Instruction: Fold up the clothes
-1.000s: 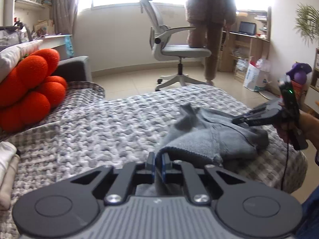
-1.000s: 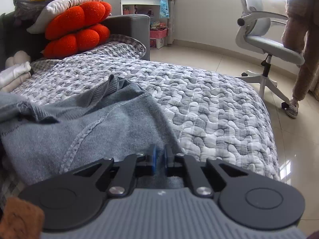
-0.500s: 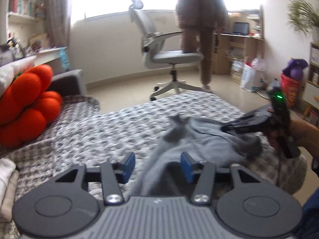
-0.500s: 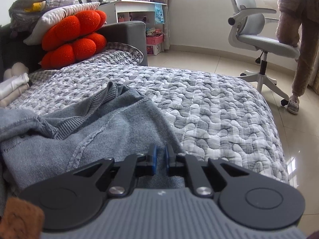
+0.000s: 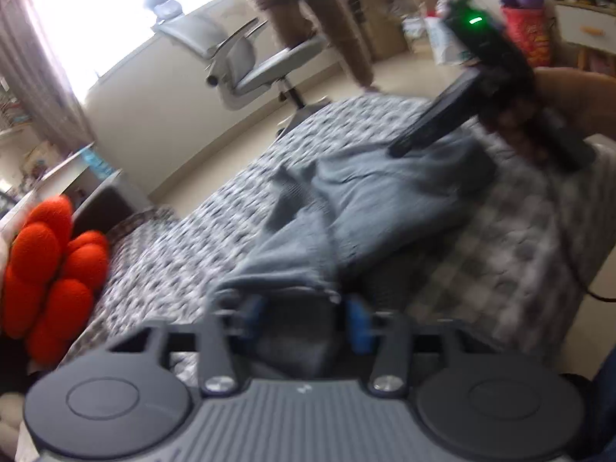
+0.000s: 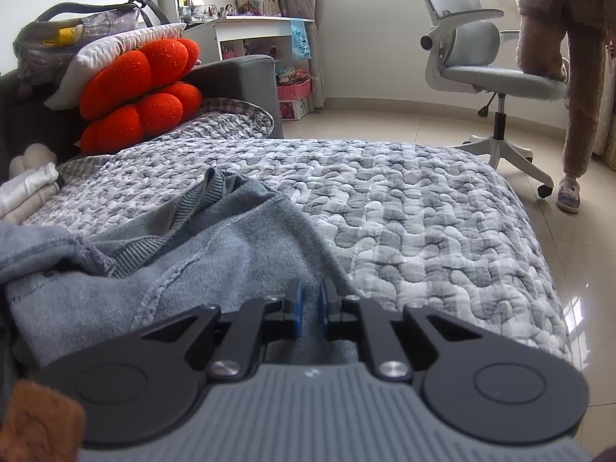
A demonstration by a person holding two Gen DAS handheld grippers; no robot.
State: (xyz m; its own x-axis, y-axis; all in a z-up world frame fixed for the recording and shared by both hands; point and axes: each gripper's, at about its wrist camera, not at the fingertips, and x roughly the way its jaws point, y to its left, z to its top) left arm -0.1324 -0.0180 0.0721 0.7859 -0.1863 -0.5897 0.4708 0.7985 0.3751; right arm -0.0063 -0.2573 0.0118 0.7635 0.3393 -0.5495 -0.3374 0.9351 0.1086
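Grey sweater [image 6: 215,265] lies crumpled on quilted grey bedspread [image 6: 423,208], near bed edge. R gripper [image 6: 310,304]: blue pads nearly together, pinching sweater hem. L gripper [image 5: 306,317]: jaws spread wide, nothing held, sweater edge just ahead; view blurred, tilted. Orange cushion [image 6: 142,88] at bed head, office chair [image 6: 489,65] beyond, w/ person's legs [image 6: 573,88] beside it.

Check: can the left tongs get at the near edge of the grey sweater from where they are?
Probably yes. The left tongs are open, and the grey sweater has its near edge lying right between the blue fingertips on the quilt, with nothing in between. The view is blurred, though.
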